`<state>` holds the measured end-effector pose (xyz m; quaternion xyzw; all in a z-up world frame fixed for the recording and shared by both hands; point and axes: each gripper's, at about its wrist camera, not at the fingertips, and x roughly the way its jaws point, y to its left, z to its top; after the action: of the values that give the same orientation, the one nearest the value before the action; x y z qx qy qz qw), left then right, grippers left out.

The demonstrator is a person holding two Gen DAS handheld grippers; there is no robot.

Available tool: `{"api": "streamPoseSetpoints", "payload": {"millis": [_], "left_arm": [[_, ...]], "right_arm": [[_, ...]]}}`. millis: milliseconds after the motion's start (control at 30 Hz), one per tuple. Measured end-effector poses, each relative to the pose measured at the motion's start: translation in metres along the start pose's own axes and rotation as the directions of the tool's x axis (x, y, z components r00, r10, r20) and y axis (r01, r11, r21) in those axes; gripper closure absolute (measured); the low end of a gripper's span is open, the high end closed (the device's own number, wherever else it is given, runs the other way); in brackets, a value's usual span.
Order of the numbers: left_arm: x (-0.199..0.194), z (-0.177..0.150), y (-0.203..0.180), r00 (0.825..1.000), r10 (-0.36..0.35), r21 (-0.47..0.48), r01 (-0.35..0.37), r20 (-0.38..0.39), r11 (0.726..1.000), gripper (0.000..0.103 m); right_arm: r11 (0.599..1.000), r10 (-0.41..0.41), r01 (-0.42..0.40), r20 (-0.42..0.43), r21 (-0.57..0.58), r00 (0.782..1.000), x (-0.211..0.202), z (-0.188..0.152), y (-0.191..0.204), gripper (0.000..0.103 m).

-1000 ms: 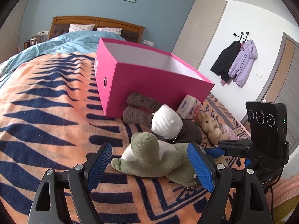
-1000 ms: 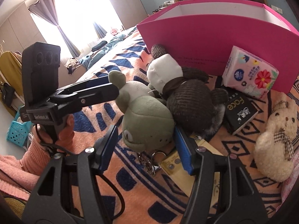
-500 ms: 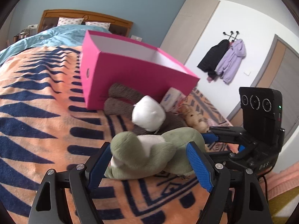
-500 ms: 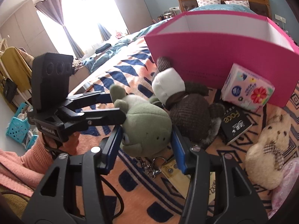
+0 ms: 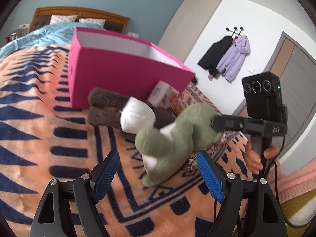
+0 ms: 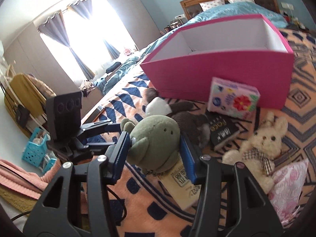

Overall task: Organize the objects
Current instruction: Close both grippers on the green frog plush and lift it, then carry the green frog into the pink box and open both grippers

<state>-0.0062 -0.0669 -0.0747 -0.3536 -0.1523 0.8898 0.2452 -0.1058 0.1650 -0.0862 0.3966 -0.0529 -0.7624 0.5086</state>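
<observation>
My right gripper [image 6: 156,154] is shut on the green plush toy [image 6: 154,140] and holds it above the bed; the toy also shows in the left wrist view [image 5: 173,140], hanging from the right gripper. My left gripper [image 5: 158,175] is open, just below and around the toy without touching it. The open pink box [image 6: 217,73] stands behind on the blanket; it also shows in the left wrist view [image 5: 122,73]. A brown and white plush [image 5: 130,112] lies in front of the box.
On the patterned blanket [image 5: 39,138] lie a tissue pack [image 6: 233,100], a black book [image 6: 223,132], a cream bunny plush [image 6: 260,144], a beige booklet [image 6: 183,185] and a pink wrapped pack [image 6: 288,185]. A blue basket [image 6: 35,150] stands on the floor at left.
The right gripper closed on the green plush and lifted it off the blanket, toward the box. The left gripper stayed open and is now below the toy.
</observation>
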Motion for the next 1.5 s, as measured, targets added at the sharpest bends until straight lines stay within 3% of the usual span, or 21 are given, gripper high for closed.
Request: {"api": "streamPoseSetpoints", "payload": {"millis": [133, 200, 367, 633, 867, 1200, 1500], "left_arm": [[0.013, -0.005, -0.005, 0.998, 0.016, 0.011, -0.015, -0.064, 1.0, 0.024], [0.019, -0.007, -0.009, 0.996, -0.001, 0.015, 0.002, -0.089, 1.0, 0.046], [0.019, -0.006, -0.014, 0.995, 0.022, 0.026, -0.019, -0.095, 0.999, 0.052], [-0.012, -0.001, -0.03, 0.999, 0.016, 0.054, -0.013, -0.044, 0.998, 0.052], [-0.035, 0.026, -0.037, 0.998, 0.055, 0.1, -0.058, 0.035, 0.993, 0.052], [-0.04, 0.094, -0.042, 0.986, 0.114, 0.156, -0.133, 0.121, 0.979, 0.052], [-0.034, 0.148, -0.017, 0.976, 0.141, 0.127, -0.163, 0.169, 0.978, 0.052]], "right_arm": [[0.998, 0.036, -0.036, 0.003, 0.058, 0.999, -0.005, -0.005, -0.013, 0.05], [0.996, 0.047, -0.047, 0.005, 0.076, 0.999, -0.006, -0.007, -0.016, 0.05], [0.996, 0.047, -0.048, 0.009, 0.071, 0.999, -0.008, -0.007, -0.013, 0.05], [0.996, 0.089, -0.09, 0.033, 0.025, 0.995, -0.022, 0.001, 0.0, 0.05], [0.992, 0.119, -0.116, 0.078, -0.046, 0.99, -0.038, 0.021, 0.016, 0.05], [0.986, 0.126, -0.107, 0.143, -0.129, 0.982, -0.043, 0.075, 0.024, 0.05], [0.983, 0.136, -0.112, 0.173, -0.144, 0.975, -0.034, 0.134, 0.008, 0.05]]}}
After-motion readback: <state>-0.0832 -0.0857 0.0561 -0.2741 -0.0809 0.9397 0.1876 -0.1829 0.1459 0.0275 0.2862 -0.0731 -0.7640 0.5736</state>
